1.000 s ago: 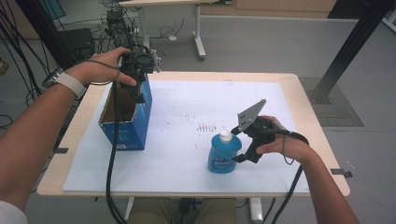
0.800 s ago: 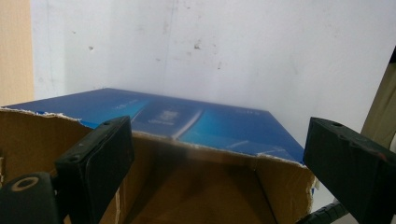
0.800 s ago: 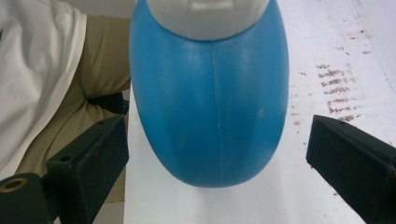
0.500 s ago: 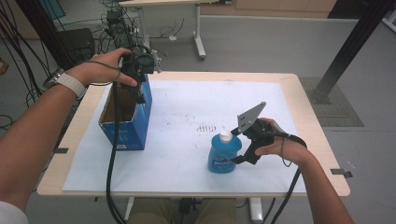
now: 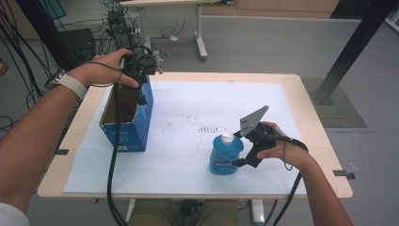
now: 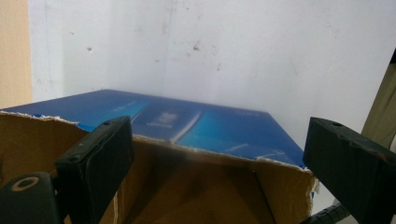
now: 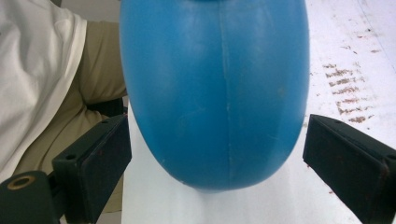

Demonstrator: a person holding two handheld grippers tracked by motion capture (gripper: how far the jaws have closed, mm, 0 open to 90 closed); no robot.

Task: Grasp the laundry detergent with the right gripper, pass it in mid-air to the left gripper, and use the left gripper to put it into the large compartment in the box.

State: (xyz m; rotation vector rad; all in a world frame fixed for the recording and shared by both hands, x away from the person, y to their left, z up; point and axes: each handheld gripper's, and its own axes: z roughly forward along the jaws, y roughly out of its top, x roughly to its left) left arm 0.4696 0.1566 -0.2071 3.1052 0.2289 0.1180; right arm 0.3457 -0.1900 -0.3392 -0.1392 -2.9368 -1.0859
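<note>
High view: the right gripper (image 5: pixel 237 153) has edged up to the bottle (image 5: pixel 225 154), its jaws just starting to close around it; pickup is imminent. The left gripper (image 5: pixel 141 96) steadies the box (image 5: pixel 123 134) rim.

Left gripper view: jaws apart, straddling the box (image 6: pixel 187 140) wall.

Right gripper view: the bottle (image 7: pixel 215 93) stands between parted jaws, gaps showing either side.

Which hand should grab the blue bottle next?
The right. The right gripper already has its open jaws on both sides of the blue bottle, while the left gripper is over at the box.
</note>
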